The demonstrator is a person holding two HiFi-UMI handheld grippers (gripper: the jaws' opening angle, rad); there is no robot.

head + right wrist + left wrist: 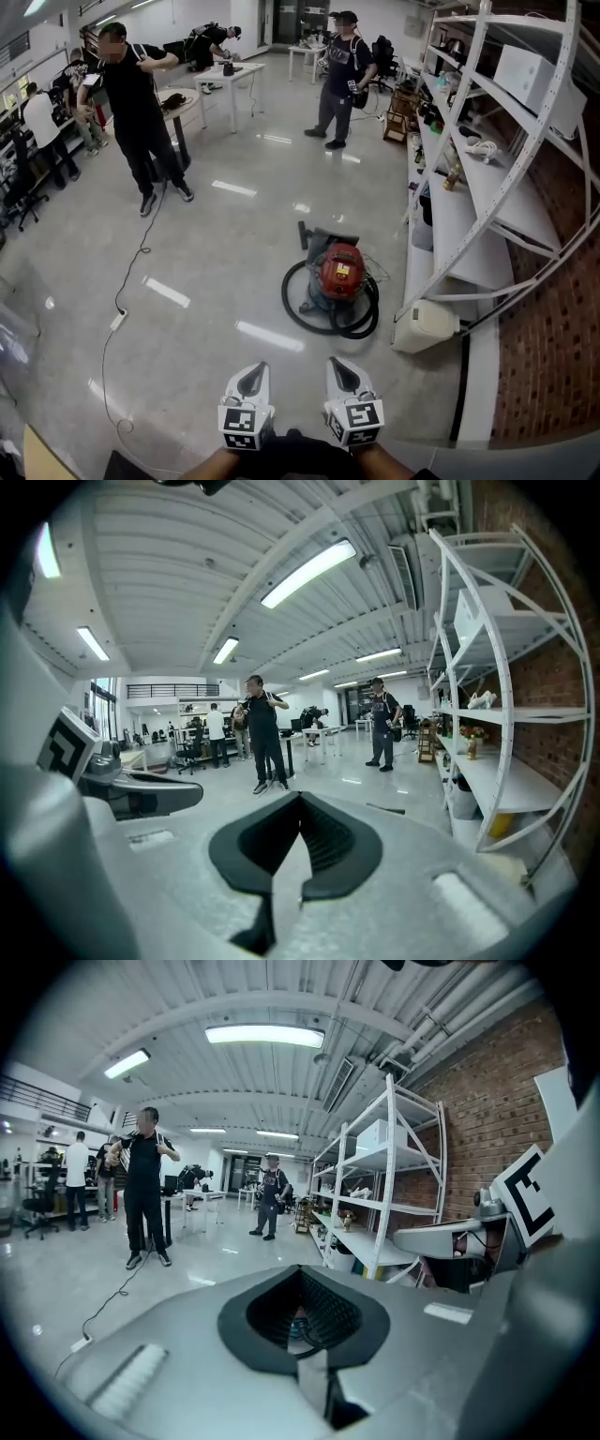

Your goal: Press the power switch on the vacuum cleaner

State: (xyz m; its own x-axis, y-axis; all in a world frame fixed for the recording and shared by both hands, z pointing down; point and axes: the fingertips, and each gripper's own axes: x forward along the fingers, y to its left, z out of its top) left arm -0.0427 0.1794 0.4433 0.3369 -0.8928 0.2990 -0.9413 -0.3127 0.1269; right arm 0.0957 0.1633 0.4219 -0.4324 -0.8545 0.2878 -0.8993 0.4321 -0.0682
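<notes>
While the vacuum cleaner [339,277] sits far off on the floor [216,281], left tool [253,375] and right tool [337,370] hang near, both closed and empty, probably ready for pressing.

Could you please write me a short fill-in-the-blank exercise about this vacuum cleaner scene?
The vacuum cleaner has a ___ top.
Its black hose lies coiled on the ___.
The left tongs and right tongs are both ___ and empty.
Missing words: red; floor; shut.
</notes>
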